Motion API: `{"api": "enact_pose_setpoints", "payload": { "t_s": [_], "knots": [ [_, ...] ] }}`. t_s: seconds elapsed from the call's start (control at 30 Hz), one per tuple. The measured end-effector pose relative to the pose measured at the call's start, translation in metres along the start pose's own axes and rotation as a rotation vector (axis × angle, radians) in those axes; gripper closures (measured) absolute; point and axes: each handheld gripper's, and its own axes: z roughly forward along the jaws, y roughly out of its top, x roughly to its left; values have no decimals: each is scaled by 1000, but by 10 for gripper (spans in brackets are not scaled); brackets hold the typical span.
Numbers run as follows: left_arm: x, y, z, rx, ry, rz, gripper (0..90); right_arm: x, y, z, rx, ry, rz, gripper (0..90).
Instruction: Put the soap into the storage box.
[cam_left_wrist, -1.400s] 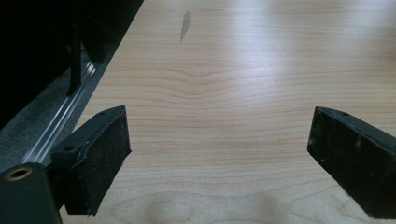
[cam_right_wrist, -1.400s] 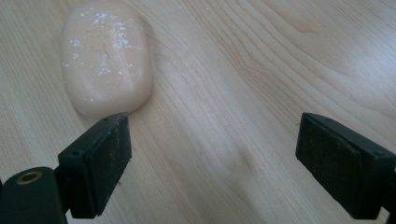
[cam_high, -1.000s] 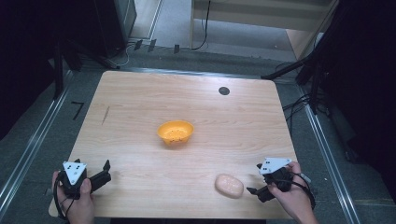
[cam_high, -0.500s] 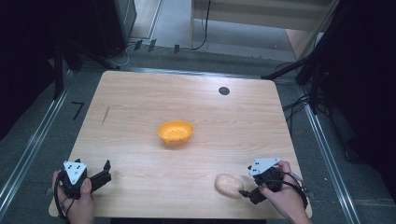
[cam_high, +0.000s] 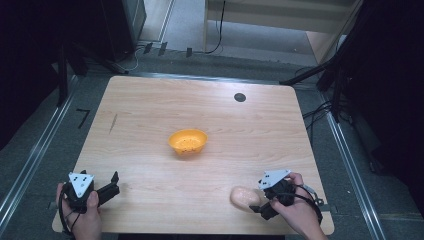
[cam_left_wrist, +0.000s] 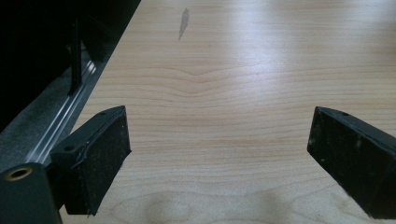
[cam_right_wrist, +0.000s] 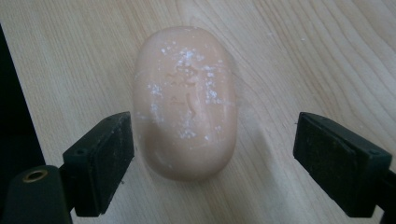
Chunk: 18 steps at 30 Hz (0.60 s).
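Wooden table (cam_high: 150, 115); orange bowl (cam_high: 188, 142) mid-table, well apart from soap bar (cam_right_wrist: 186, 100), seemingly unobstructed.

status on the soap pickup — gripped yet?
Done: right gripper has closed in on the pale pink oval soap bar, which lies between its jaws. In hand: jaws have just been closing, a gap remains on one side. Left: grip, lift; possibly into the orange plastic bowl. Left gripper waits open.
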Motion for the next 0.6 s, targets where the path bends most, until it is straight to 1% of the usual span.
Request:
{"api": "enact_pose_setpoints", "payload": {
  "t_s": [0.1, 0.13, 0.23, 0.27, 0.3, 0.4, 0.6],
  "knots": [
    [0, 0, 0, 1, -1, 2, 63, 3, 3, 5, 9, 11, -1, 141],
    [0, 0, 0, 0, -1, 3, 63, 3, 4, 6, 7, 12, -10, 145],
    [0, 0, 0, 1, -2, 3, 63, 4, 6, 8, 8, 12, -15, 181],
    [0, 0, 0, 2, -2, 4, 63, 4, 6, 8, 8, 12, -15, 181],
    [0, 0, 0, 1, -1, 4, 63, 5, 7, 9, 12, 10, -9, 198],
    [0, 0, 0, 2, -2, 6, 63, 5, 8, 10, 10, 10, -10, 204],
    [0, 0, 0, 4, 0, 8, 63, 8, 10, 16, 32, 16, -12, 207]
  ]
}}
